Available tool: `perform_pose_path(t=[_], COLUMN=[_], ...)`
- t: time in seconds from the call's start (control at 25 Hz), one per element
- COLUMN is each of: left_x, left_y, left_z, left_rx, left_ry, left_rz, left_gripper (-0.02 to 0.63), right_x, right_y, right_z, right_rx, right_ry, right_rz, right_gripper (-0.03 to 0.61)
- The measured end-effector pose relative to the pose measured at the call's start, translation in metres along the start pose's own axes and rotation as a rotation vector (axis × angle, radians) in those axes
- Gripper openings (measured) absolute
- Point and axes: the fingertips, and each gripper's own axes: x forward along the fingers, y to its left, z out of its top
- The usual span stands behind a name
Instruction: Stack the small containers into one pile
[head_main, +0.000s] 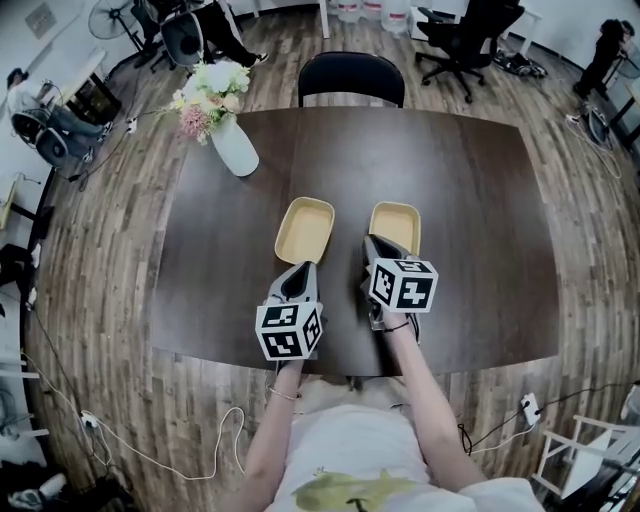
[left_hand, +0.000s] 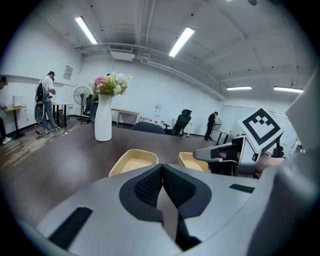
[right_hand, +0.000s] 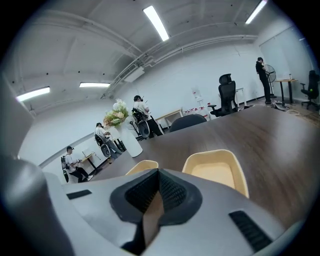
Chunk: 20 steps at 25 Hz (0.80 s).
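Nearest to us, at the bench's (head_main: 480, 220) front edge, the left tool (head_main: 301, 270) and the right tool (head_main: 371, 241) both point away from the person. In its own view each has its ribbed black pads pressed together with nothing between them: the left tool (left_hand: 162, 169) is closed and empty, and so is the right tool (right_hand: 158, 173).

The bench is a broad, dark brown wood-grain top standing on a floor (head_main: 120, 330) of pale and grey planks.

Just beyond the tools' tips we find the two small containers, shallow cream tubs with rounded corners, open side up and empty. The left container (head_main: 304, 229) and the right container (head_main: 395, 227) lie side by side with a strip of bare bench between them. Each has its long axis running away from the person, the left one turned slightly off that line. The right tool's tip overlaps the right container's near end in the head view; we cannot tell whether they touch.

Farther back on the left stands a white vase (head_main: 233, 146) of flowers, upright. A black chair (head_main: 351, 78) sits at the far edge, and beyond it we see an open office with an office chair (head_main: 460, 40), desks and several people.
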Motion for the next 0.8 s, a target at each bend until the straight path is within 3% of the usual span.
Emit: perform_pose_path(t=[0.32,0.52,0.64,0.8], left_x=[0.002,0.004,0.005,0.006], left_y=[0.039,0.059,0.069,0.078], left_z=[-0.002,-0.002,-0.005,-0.006], left_rx=[0.005,0.008,0.009,0.01], left_ry=[0.036,0.049,0.06,0.072], left_rz=[-0.039,-0.052,-0.056,-0.061], left_gripper=[0.025,0.025,0.025,0.025], right_x=[0.041,0.063,0.076,0.088], right_y=[0.051,0.055,0.053,0.049], right_z=[-0.018,-0.028,-0.035,-0.044], right_rx=[0.017,0.052,0.088,0.122], right_ry=[0.043,0.058,0.071,0.091], right_rz=[0.05,0.011,-0.016,-0.05], right_gripper=[0.025,0.032,0.13,0.153])
